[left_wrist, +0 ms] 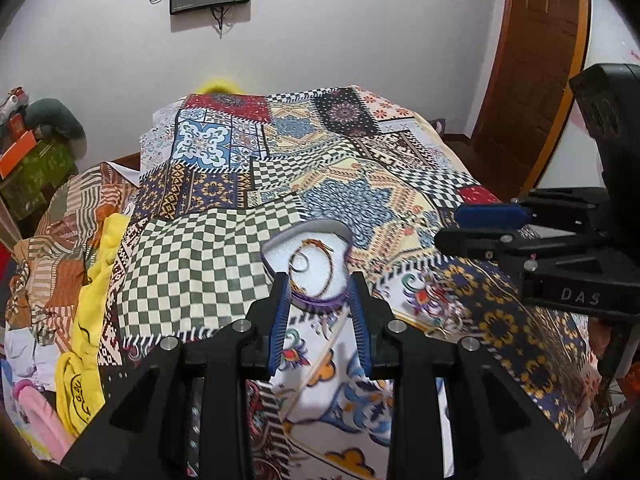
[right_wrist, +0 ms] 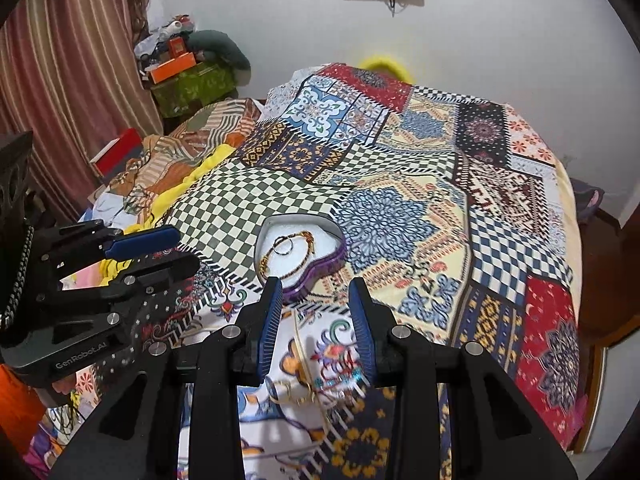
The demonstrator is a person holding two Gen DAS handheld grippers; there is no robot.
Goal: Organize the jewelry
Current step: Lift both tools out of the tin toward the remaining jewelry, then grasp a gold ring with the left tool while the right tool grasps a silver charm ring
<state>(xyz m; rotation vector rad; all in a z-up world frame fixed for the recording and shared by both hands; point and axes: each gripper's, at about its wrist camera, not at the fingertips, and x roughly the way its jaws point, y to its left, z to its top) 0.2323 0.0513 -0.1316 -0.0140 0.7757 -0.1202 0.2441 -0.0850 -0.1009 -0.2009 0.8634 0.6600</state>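
A heart-shaped purple box (left_wrist: 320,303) with a white lining lies open on the patchwork bedspread. Inside it lie a gold ring-shaped piece (left_wrist: 301,261) and a thin chain (left_wrist: 326,276). The box also shows in the right wrist view (right_wrist: 320,272), with the jewelry inside (right_wrist: 288,248). My left gripper (left_wrist: 320,284) is open and empty, its tips just at the box's near edge. My right gripper (right_wrist: 314,290) is open and empty, hovering over loose gold jewelry (right_wrist: 298,394) on the bedspread. This loose jewelry also shows in the left wrist view (left_wrist: 444,330).
The patchwork bedspread (left_wrist: 224,264) covers the bed. Crumpled clothes and a yellow cloth (left_wrist: 92,292) lie at the bed's left side. A cluttered green box (right_wrist: 192,82) stands by the curtain. A wooden door (left_wrist: 532,60) is at the right.
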